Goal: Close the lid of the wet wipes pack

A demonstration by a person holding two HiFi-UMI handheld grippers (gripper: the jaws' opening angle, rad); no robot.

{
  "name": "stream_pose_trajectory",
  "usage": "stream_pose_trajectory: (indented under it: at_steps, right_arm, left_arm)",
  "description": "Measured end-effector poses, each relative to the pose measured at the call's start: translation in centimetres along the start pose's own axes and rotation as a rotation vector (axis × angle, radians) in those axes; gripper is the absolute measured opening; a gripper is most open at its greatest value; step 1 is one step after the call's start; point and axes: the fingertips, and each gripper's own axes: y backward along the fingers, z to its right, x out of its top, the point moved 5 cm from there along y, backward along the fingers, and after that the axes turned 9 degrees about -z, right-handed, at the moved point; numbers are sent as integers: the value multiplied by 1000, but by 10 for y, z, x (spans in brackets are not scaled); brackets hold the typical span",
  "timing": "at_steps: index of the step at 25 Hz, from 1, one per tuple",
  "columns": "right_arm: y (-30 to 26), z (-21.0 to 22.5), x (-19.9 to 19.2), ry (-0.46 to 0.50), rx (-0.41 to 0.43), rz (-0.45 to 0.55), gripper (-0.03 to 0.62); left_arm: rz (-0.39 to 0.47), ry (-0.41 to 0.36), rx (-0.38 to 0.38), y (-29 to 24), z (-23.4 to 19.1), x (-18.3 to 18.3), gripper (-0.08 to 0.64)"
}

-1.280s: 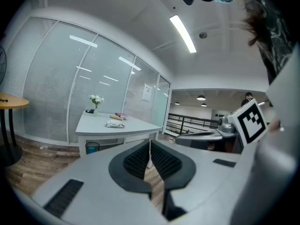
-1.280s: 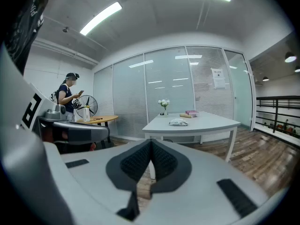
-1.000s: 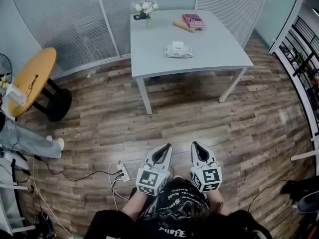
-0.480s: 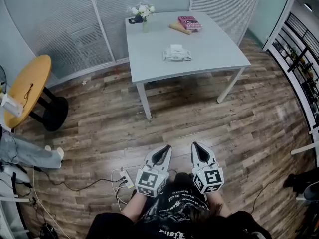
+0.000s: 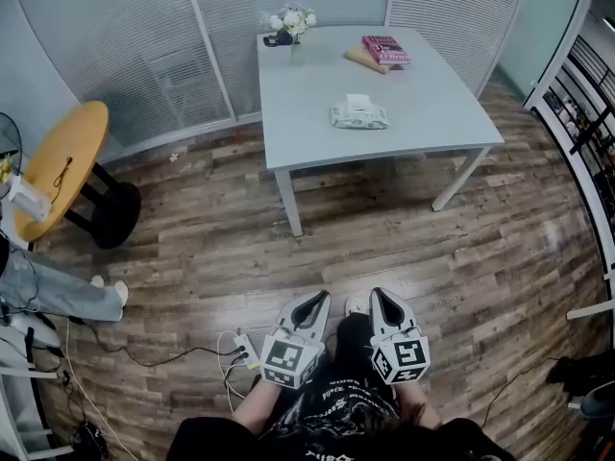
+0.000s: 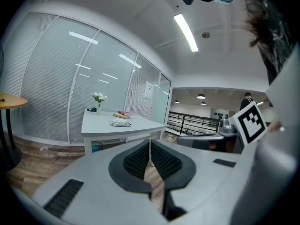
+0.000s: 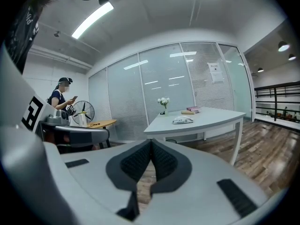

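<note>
The wet wipes pack (image 5: 359, 114) lies near the middle of a grey table (image 5: 317, 137), far ahead of me; its white lid flap stands raised. It also shows small in the left gripper view as the pack (image 6: 120, 123) and in the right gripper view as the pack (image 7: 182, 120). My left gripper (image 5: 320, 298) and right gripper (image 5: 378, 293) hang side by side close to my body, above the wooden floor. Both are shut with nothing between their pads, well short of the table.
On the table's far side stand a small vase of white flowers (image 5: 292, 27) and a pink book on a flat tan item (image 5: 384, 51). A round wooden side table (image 5: 58, 166) stands left. A power strip with cables (image 5: 243, 351) lies on the floor. A seated person's legs (image 5: 53, 291) show at far left.
The view has shifted: the table now sits a little further right and lower in the head view. Both grippers sit slightly lower in the frame, still shut and side by side.
</note>
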Motion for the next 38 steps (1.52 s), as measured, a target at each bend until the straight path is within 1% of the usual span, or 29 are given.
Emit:
stream_pose_trajectory:
  at_steps: [5,11,13,16,21,25,30,34,38]
  right_arm:
    - [-36,47,14,-25,32,-7,-2]
    - [-83,119,61,-6,47,36,-2]
    - [-92,142,73,0,53,48,-2]
    - [-103,171,82,6,67,46,-2]
    - [-115,204,88,33,102,15,-2]
    - [-125,221,95,47,114,12,-2]
    - [-131,222,97,58,138,-7,-2]
    - [-140,222,93,56,143,-28,-2]
    - [-155,223,96,55,133,-39,-2]
  left_arm:
    - [-20,-9,42,-42,-6,19,12]
    - [-7,23,60,-112,-14,60,12]
    - [-2,22,62,-135,-11,71,12]
    - [2,24,76,-164,-7,82,12]
    - [14,49,108,-198,-1,93,12]
    - [10,57,125,-214,0,95,12]
    - [-2,74,136,-224,-5,98,12]
    - [-1,69,126,-235,-13,101,12]
    - [-10,68,95,-250,-28,104,12]
